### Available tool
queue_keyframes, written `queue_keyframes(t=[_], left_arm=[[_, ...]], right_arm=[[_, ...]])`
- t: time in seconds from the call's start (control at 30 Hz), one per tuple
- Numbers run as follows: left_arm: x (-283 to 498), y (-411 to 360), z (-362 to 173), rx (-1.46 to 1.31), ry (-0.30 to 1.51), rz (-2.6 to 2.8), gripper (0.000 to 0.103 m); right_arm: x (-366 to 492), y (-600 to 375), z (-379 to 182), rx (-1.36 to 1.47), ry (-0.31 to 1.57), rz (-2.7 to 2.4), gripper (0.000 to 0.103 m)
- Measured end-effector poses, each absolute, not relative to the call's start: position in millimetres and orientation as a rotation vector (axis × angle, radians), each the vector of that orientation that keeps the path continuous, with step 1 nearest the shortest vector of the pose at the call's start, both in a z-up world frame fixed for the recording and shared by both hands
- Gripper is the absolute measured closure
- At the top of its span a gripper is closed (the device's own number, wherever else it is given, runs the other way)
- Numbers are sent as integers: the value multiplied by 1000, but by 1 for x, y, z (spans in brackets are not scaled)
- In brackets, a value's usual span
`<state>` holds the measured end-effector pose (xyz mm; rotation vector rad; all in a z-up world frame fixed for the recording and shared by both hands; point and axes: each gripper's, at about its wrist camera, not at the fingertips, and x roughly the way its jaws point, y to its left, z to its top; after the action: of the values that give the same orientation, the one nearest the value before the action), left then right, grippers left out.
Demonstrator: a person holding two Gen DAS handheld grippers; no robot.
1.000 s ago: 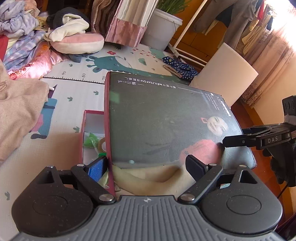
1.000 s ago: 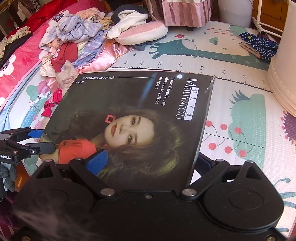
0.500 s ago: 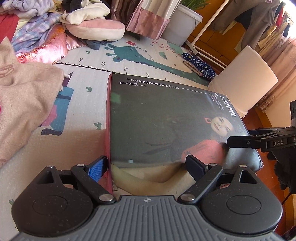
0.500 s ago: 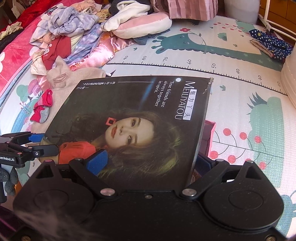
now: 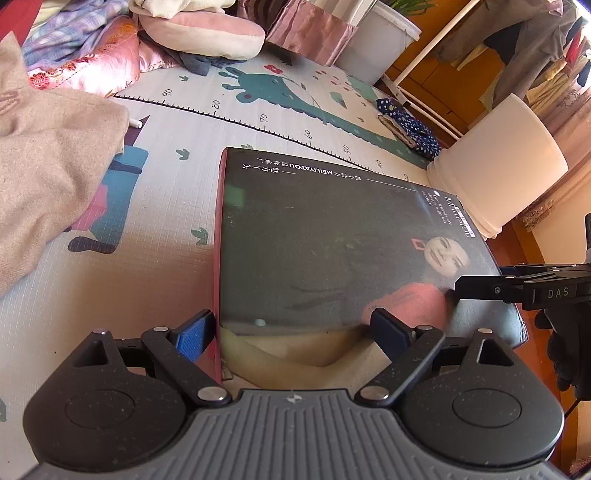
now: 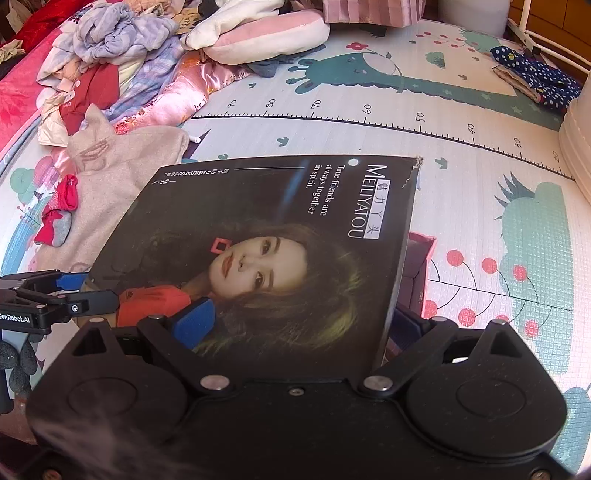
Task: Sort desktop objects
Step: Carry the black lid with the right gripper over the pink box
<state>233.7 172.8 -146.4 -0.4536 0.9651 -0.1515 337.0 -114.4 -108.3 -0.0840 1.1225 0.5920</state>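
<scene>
A flat dark box lid (image 5: 332, 240) printed with a portrait and "MEILIYATOU" is held level above the play mat. My left gripper (image 5: 291, 334) is shut on its near left edge, one blue pad against the red side wall and the other finger on top. My right gripper (image 6: 301, 321) is shut on the lid (image 6: 277, 221) at its near edge. Each gripper also shows in the other's view, the left gripper (image 6: 88, 291) and the right gripper (image 5: 461, 290). A corner of a red box (image 6: 421, 258) shows under the lid's right side.
The printed play mat (image 5: 166, 206) lies underneath. A beige garment (image 5: 48, 166) spreads at the left with red socks (image 6: 59, 218) on it. Behind are a pink cushion (image 5: 207, 33) and piled clothes. A white bin (image 5: 498, 166) and blue dotted cloth (image 5: 410, 125) sit at the right.
Both grippers moved the lid sideways. The open red box with green items, seen left of the lid in the left wrist view, is now hidden. Its corner now shows in the right wrist view.
</scene>
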Motion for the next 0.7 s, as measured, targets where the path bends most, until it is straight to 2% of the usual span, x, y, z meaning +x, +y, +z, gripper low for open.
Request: queue_keyframes(t=[0.7], left_arm=[[231,155,-164,-426,981,-174,12]], right_arm=[[341,-137,-138,-21,1199,548,4]])
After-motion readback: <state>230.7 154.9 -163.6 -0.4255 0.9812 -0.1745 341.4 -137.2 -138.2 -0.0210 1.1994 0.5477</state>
